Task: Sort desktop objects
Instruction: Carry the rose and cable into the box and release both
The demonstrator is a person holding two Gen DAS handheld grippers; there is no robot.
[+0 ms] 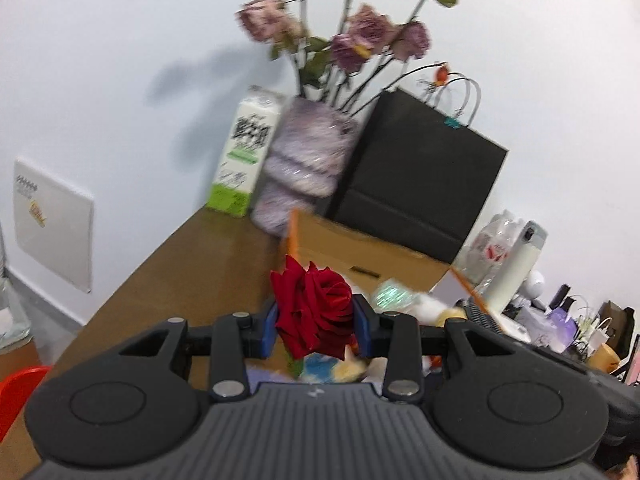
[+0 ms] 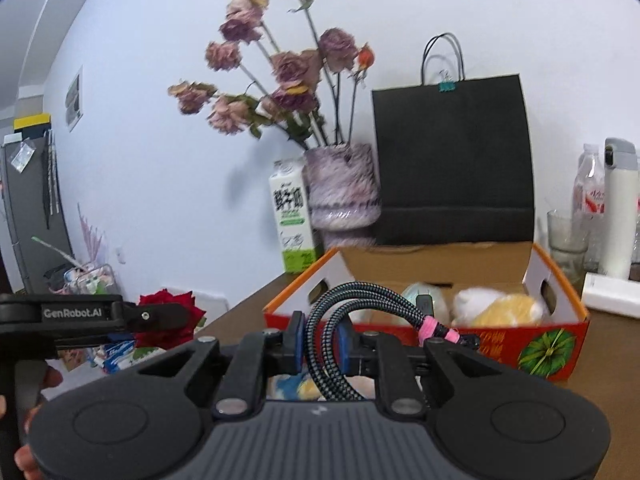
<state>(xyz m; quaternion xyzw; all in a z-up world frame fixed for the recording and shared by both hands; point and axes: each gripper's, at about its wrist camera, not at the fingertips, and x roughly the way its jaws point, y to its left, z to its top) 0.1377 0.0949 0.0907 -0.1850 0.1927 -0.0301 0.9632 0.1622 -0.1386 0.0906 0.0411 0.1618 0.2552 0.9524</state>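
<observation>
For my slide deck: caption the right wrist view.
Right hand-held gripper clamps a braided cable before an open cardboard box; left hand-held gripper holds a red rose.

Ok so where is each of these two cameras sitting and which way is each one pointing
Left wrist: sits on the left tool, looking along its fingers over the desk at the vase and the black bag; its tool grips a red rose.
Right wrist: sits on the right tool, facing the open box and the wall; its tool is shut on a braided cable, and the left tool shows at left.
Shared: vase, black bag, milk carton, box, rose.
</observation>
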